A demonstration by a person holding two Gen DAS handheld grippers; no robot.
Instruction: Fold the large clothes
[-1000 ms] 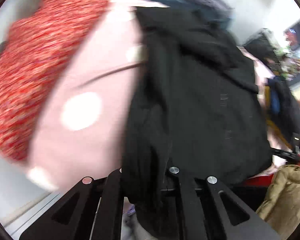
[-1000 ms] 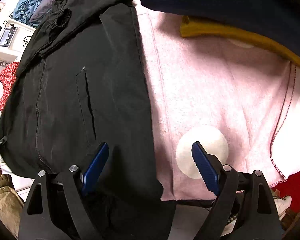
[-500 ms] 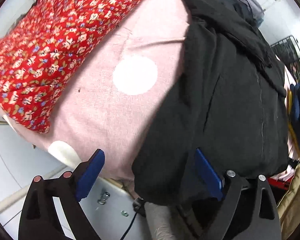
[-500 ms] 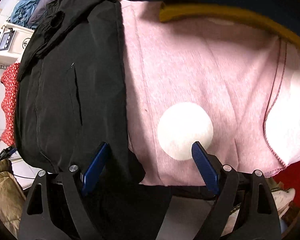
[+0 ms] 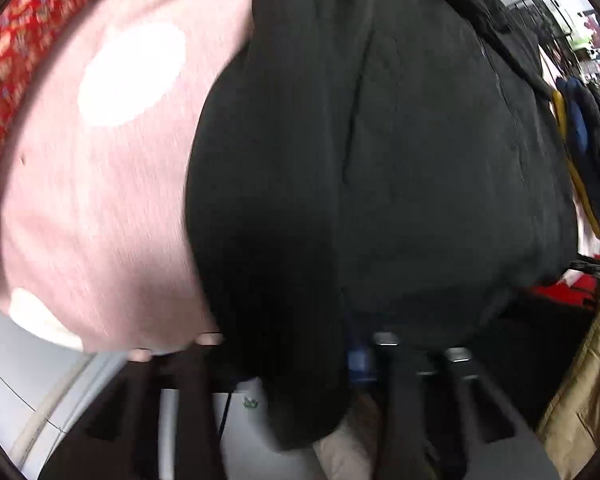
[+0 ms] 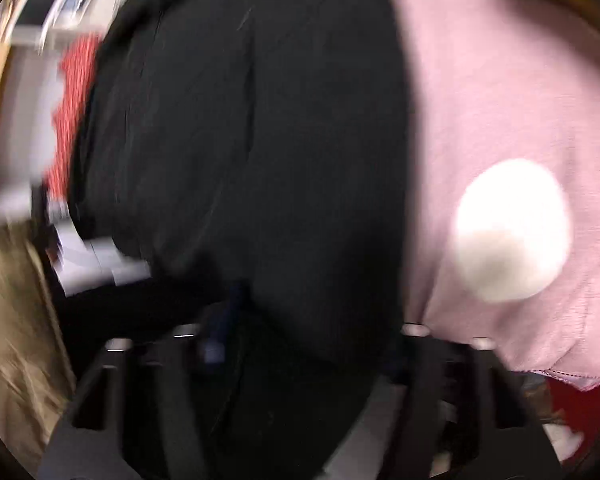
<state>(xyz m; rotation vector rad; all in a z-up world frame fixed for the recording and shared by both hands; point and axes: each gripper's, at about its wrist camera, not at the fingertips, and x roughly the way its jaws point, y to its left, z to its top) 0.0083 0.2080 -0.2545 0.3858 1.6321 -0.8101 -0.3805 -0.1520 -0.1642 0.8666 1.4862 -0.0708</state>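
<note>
A black jacket (image 5: 380, 160) lies on a pink cloth with white dots (image 5: 100, 180). Its near hem hangs over the edge. My left gripper (image 5: 284, 344) has its fingers apart around that hem, which drapes between them; the frame is blurred. In the right wrist view the same jacket (image 6: 252, 152) fills the middle, with the pink cloth (image 6: 500, 120) to its right. My right gripper (image 6: 312, 332) also stands with fingers wide apart, the hem hanging between them. Both sets of fingertips are partly hidden by the black fabric.
A red floral garment (image 5: 4, 80) lies far left on the pink cloth. A tan coat (image 5: 580, 380) hangs at the right, also seen in the right wrist view (image 6: 12, 320). Dark blue and yellow clothes (image 5: 580, 128) sit at the far right.
Both grippers have moved in closer over the jacket's hem. The left gripper, shut on the jacket a second ago, then opened; its fingers are now narrower around the hem.
</note>
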